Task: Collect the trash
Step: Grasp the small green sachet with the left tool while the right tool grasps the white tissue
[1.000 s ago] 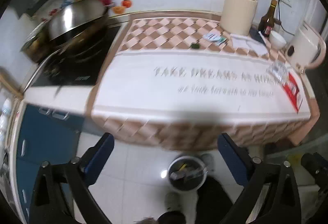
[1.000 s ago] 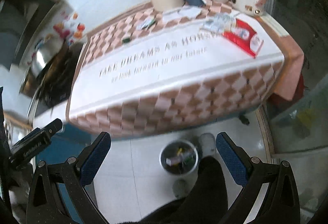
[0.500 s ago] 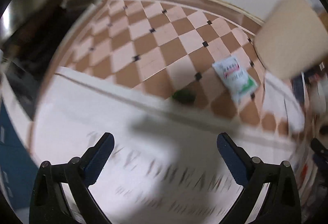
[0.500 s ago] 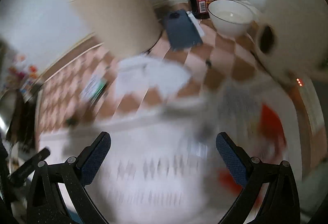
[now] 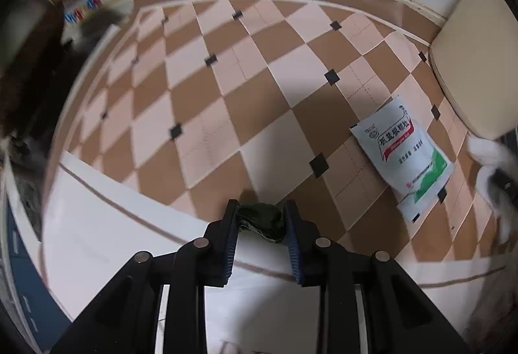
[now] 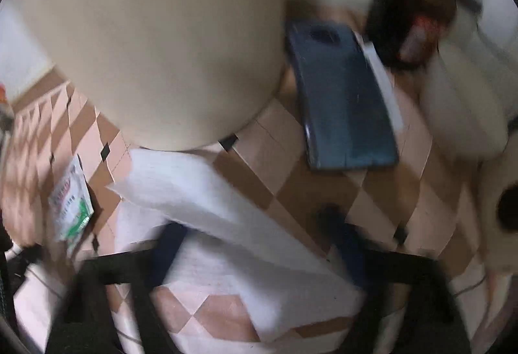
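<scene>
My left gripper [image 5: 261, 224] is shut on a small dark green crumpled scrap [image 5: 260, 219] that lies on the checked tablecloth [image 5: 200, 101]. A white and green sachet [image 5: 403, 153] lies to its right; it also shows in the right wrist view [image 6: 69, 201]. My right gripper [image 6: 255, 240] is open, its blurred blue fingers [image 6: 348, 244] on either side of a white paper tissue [image 6: 226, 224] on the cloth.
A cream utensil holder [image 6: 152, 39] stands just behind the tissue and shows at the right edge of the left wrist view [image 5: 479, 69]. A dark phone [image 6: 343, 98], a dark bottle [image 6: 411, 14] and a white bowl [image 6: 463, 101] lie to the right.
Both grippers dropped from above the floor to the tabletop. The left closed on the green scrap. The right moved in over the tissue, still open.
</scene>
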### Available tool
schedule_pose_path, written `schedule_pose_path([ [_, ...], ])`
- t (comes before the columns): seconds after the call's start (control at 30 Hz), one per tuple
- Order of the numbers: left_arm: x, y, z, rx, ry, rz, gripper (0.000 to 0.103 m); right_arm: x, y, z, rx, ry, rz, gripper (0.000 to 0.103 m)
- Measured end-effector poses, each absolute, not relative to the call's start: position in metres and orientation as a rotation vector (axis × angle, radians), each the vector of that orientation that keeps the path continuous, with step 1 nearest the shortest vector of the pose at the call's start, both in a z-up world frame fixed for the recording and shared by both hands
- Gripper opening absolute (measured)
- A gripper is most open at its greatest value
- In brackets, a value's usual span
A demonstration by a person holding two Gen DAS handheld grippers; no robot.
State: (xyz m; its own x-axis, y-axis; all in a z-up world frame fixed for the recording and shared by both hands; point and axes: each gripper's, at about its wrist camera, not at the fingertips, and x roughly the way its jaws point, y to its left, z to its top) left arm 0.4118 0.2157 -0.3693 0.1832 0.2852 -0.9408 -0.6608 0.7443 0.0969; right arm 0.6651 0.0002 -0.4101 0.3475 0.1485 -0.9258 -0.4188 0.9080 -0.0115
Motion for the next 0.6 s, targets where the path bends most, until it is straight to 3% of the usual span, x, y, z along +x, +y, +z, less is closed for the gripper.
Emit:
schedule_pose_path([
  [0.03, 0.407, 0.212, -0.364, -0.345, 1.204, 0.694, 0.024, 0.664, 0.003, -0.408, -0.273, 1.152, 0.391, 0.003],
  [0.33, 0.351, 0.177, -0.296, -0.221, 1.049, 0.669, 0.024, 0.618, -0.013, -0.35, -0.117, 1.089, 0.5, 0.004],
  [0.6, 0.235, 0.14, -0.254, -0.236, 0.969, 0.541, 0.024, 0.458, -0.056, -0.278, 0.005, 1.035, 0.572, 0.004],
])
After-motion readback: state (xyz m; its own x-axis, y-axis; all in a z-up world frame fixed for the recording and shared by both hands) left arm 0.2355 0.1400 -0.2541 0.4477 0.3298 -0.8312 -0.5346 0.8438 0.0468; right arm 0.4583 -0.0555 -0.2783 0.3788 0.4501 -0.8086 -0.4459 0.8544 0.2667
